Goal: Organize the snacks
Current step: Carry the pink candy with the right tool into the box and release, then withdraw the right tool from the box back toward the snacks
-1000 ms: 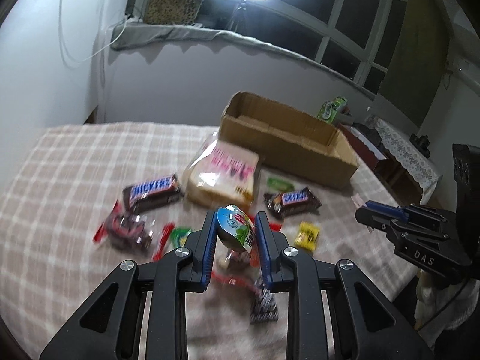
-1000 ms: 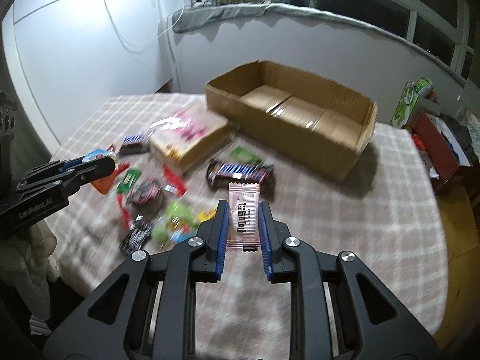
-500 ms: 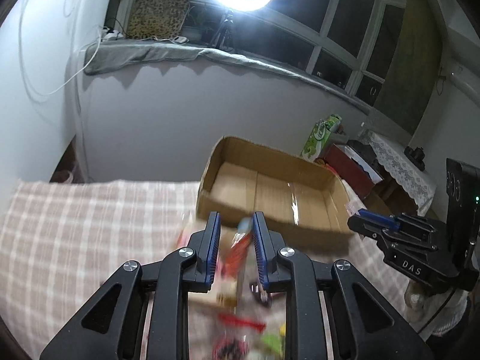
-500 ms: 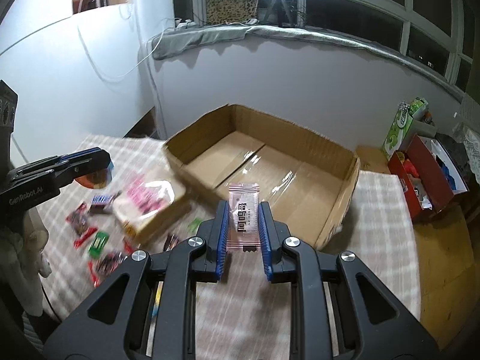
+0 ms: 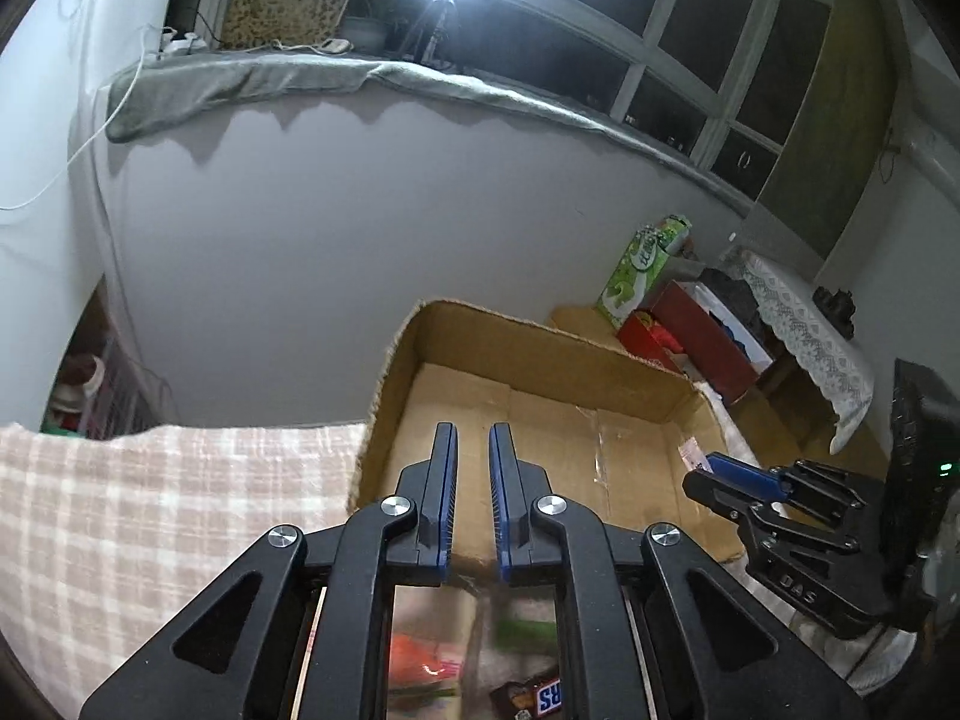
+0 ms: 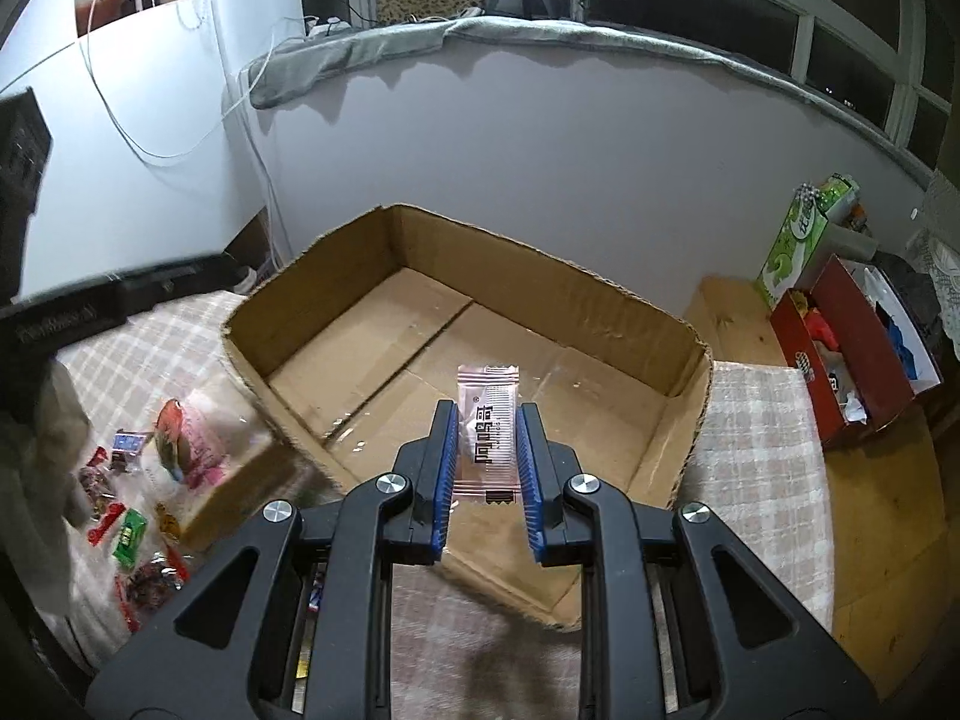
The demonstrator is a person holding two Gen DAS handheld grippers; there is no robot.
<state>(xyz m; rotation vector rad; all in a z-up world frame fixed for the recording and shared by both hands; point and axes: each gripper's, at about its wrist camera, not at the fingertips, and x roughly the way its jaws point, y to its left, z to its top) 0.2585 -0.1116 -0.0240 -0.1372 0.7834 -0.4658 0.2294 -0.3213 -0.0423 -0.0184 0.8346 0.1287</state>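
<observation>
An open cardboard box [image 5: 540, 360] [image 6: 540, 276] stands on the checked tablecloth, its floor bare. My left gripper [image 5: 472, 438] hangs over the box's near left part; its jaws stand a narrow gap apart with nothing between them. My right gripper [image 6: 485, 420] is shut on a pink-white snack packet [image 6: 487, 420] and holds it above the box's near side. The right gripper also shows in the left wrist view [image 5: 726, 474], with the packet's tip sticking out. An orange-green packet [image 6: 171, 438] appears in the air left of the box, blurred.
Loose snacks lie on the tablecloth [image 6: 180, 330] left of the box: a pink bread bag [image 6: 210, 450], a green candy [image 6: 129, 534], red wrappers. A Snickers bar [image 5: 534, 696] lies under my left gripper. A red box [image 6: 852, 348] and a green carton [image 6: 798, 240] stand right.
Both grippers moved forward over the box. The left gripper held a colourful packet before; now nothing is between its jaws. The right still holds its packet.
</observation>
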